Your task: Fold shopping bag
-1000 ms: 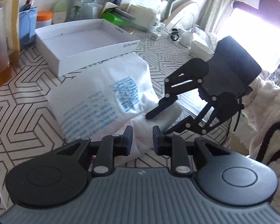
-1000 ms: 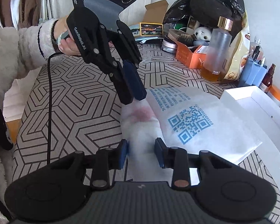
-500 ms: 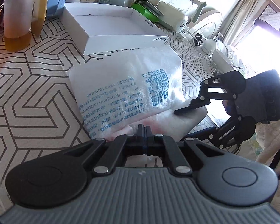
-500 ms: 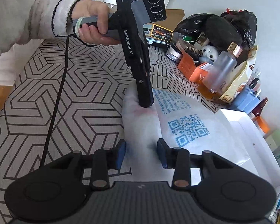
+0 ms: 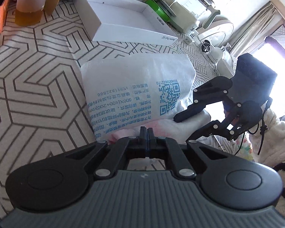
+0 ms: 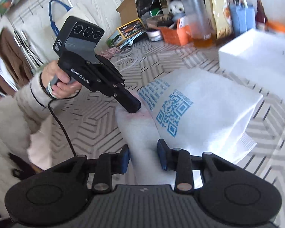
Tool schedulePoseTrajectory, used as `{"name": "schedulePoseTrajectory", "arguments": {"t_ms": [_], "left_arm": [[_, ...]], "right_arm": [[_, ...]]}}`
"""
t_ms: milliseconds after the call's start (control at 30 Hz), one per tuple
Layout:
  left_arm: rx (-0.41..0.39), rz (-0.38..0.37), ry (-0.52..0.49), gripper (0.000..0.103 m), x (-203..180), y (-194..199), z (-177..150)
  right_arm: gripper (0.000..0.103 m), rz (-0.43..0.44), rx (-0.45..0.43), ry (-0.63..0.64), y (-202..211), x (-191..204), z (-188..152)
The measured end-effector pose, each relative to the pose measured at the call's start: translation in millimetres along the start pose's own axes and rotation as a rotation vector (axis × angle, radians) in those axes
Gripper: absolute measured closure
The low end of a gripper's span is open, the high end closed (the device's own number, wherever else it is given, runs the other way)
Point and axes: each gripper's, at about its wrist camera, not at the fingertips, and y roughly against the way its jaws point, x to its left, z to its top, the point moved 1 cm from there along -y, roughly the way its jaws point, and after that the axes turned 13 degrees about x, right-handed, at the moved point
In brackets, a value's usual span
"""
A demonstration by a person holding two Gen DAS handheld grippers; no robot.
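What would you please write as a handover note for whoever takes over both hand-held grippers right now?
Left hand-held gripper: shut, apparently pinching the near edge of the shopping bag.
Right hand-held gripper: open, jaws either side of the bag's near edge, not gripping.
Bag: white, lying on the patterned table, printed panel up, beside the white box.
Done: bag partly folded, one layer over another.
Left: probably close the right gripper, fold both held points over, then press flat.
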Motion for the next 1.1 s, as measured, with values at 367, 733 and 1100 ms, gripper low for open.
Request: {"name": "schedulePoseTrajectory", "arguments": {"t_ms": [367,733,1100], "left_arm": [[-0.002,0.195,-0.402,0.076,-97.7,7.2,-26.2],[0.058,0.151,-0.165,0.084,-70.7,-22.1,6.3],[0.110,0.073,-0.105,0.085,-55.0,-34.7,19.6]], "right_arm": [[0.073,0.378,0.038,-0.393,2.8,-62.3,-0.1],[0.075,0.385,0.029,-0.443,-1.8,-72.1,-1.5],[0.065,-0.050,-0.249,-0.160,19.1,1.8,-46.6]]}}
